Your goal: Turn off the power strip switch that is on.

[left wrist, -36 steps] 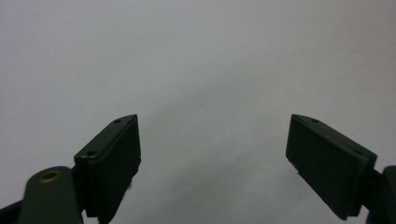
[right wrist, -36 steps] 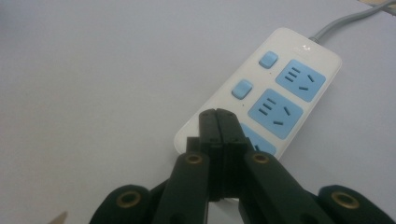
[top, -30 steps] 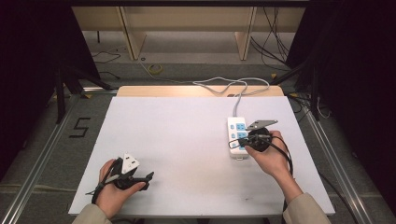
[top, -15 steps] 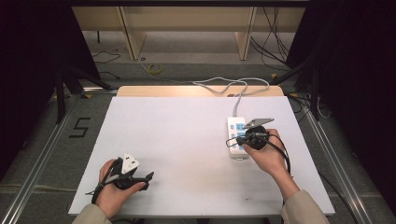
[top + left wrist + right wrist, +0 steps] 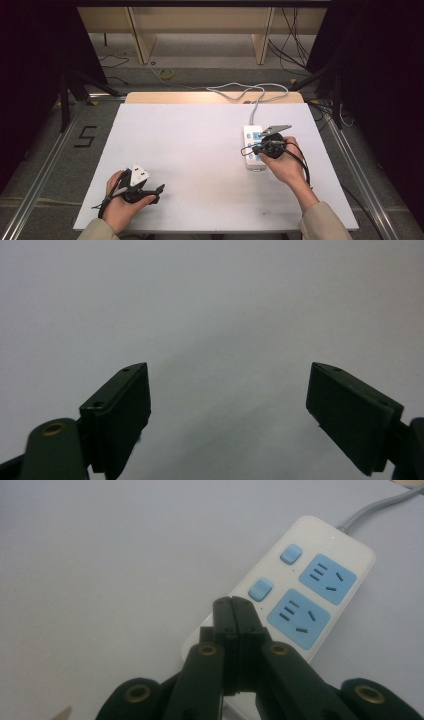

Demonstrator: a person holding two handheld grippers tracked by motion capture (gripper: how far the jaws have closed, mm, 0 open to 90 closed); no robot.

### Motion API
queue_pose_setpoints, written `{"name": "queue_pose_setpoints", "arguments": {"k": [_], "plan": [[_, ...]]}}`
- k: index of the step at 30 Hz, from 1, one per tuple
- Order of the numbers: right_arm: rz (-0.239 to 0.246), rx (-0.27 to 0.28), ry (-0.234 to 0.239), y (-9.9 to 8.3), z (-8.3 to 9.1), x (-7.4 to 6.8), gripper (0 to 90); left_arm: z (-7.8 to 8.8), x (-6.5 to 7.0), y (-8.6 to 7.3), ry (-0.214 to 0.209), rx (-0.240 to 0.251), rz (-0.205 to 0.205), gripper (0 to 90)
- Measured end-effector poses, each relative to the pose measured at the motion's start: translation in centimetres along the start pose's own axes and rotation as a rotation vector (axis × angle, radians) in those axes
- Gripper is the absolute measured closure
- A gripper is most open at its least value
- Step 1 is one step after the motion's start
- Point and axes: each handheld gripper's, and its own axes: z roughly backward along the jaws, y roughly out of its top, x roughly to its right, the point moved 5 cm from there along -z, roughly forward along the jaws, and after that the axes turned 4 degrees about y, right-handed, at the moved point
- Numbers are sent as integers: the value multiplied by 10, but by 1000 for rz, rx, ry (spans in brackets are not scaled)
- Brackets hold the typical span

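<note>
The right gripper (image 5: 235,600) has its jaws pressed together with nothing between them, tips over the power strip (image 5: 280,600). The strip (white, with blue sockets and buttons) lies flat directly under and ahead of the tips, its long axis running away from the gripper, cable (image 5: 252,107) end farthest. The left gripper (image 5: 227,400), well apart, stands spread over the bare table (image 5: 190,150).
</note>
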Motion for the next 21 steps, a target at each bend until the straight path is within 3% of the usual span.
{"name": "queue_pose_setpoints", "arguments": {"k": [21], "plan": [[-5, -23, 2, 1, -8, 1, 900, 0, 0, 0, 0, 0, 1, 177]]}}
